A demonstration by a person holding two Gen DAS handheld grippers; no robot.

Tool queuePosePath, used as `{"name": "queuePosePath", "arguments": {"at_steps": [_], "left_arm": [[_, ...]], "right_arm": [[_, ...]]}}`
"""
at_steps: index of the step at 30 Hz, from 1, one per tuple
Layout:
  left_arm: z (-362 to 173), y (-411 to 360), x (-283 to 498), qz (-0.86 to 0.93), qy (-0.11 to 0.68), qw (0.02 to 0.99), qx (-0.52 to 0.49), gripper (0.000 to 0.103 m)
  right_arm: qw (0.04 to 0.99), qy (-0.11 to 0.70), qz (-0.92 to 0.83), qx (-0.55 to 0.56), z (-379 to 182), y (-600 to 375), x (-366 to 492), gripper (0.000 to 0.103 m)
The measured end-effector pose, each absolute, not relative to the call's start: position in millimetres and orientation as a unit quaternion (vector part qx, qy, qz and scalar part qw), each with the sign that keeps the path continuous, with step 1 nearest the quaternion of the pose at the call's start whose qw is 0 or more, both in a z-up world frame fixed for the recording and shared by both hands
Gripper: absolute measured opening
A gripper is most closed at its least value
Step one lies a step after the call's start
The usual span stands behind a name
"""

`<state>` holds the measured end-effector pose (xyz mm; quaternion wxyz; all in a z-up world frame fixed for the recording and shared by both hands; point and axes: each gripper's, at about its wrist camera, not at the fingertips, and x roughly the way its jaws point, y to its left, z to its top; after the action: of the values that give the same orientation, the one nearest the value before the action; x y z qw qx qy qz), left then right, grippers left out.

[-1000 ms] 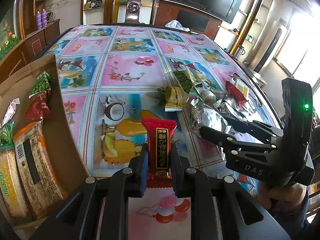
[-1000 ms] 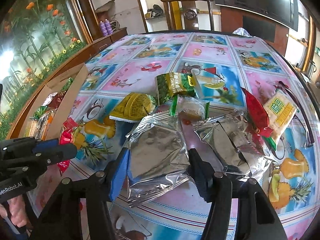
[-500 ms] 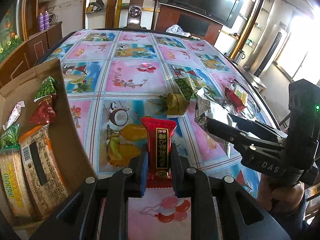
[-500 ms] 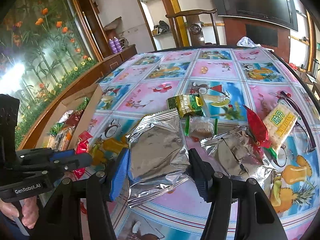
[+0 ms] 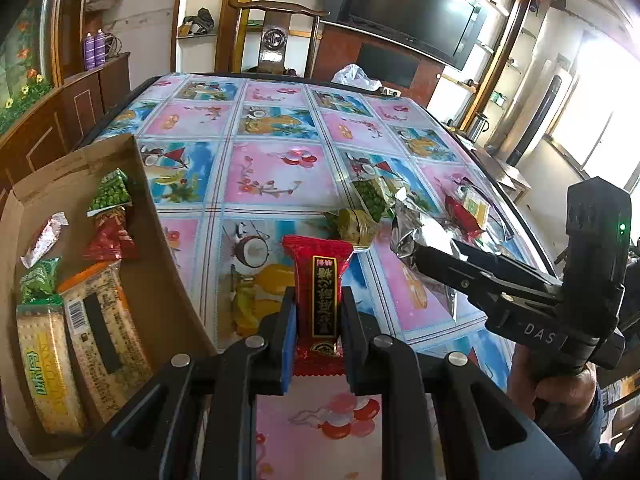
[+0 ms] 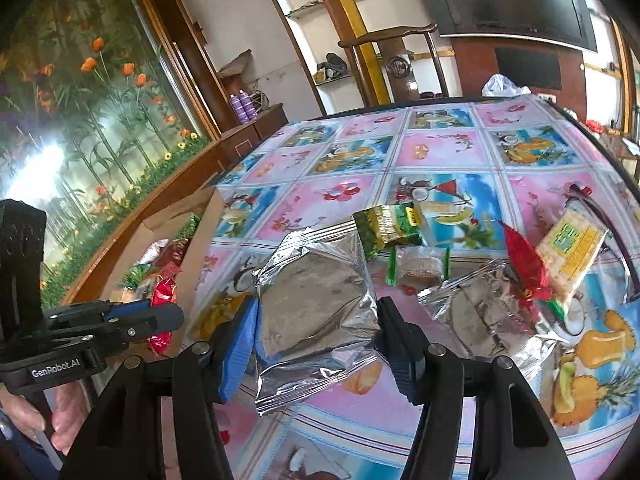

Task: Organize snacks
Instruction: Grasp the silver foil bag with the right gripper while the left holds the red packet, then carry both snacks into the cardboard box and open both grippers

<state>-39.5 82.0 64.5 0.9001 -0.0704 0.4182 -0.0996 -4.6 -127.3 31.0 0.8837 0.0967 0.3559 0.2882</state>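
Observation:
My left gripper is shut on a red snack packet with a black label, held upright above the table's near edge. A cardboard box lies just to its left, with cracker packs and small green and red packets inside. My right gripper is shut on a crinkled silver foil bag, which hangs clear of the flowered tablecloth. In the right wrist view the left gripper and its red packet sit beside the box.
Loose on the cloth lie a second foil bag, a green pea packet, a clear cake packet, a red packet, a yellow cracker packet and a yellow-green packet. A wooden chair stands at the far end.
The left gripper has risen a little with the red packet. The right gripper has tipped upward with the foil bag, so more of the room shows. Both grips are unchanged.

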Motion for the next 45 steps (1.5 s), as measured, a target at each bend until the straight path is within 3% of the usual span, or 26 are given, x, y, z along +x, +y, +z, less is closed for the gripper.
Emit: {"name": "queuePosePath", "arguments": {"at_steps": [16, 30, 45], "left_arm": [[81.9, 156.2, -49.8, -0.054, 0.389, 0.911, -0.123, 0.019], [66.0, 265.8, -58.2, 0.028, 0.382, 0.902, -0.201, 0.019], [58.6, 328.8, 4.0, 0.057, 0.429, 0.879, -0.200, 0.019]], "right_arm": [[0.842, 0.372, 0.352, 0.167, 58.6, -75.0, -1.1, 0.064], [0.808, 0.409, 0.408, 0.116, 70.9, 45.5, 9.8, 0.065], [0.803, 0.460, 0.370, 0.080, 62.6, 155.8, 84.9, 0.064]]}}
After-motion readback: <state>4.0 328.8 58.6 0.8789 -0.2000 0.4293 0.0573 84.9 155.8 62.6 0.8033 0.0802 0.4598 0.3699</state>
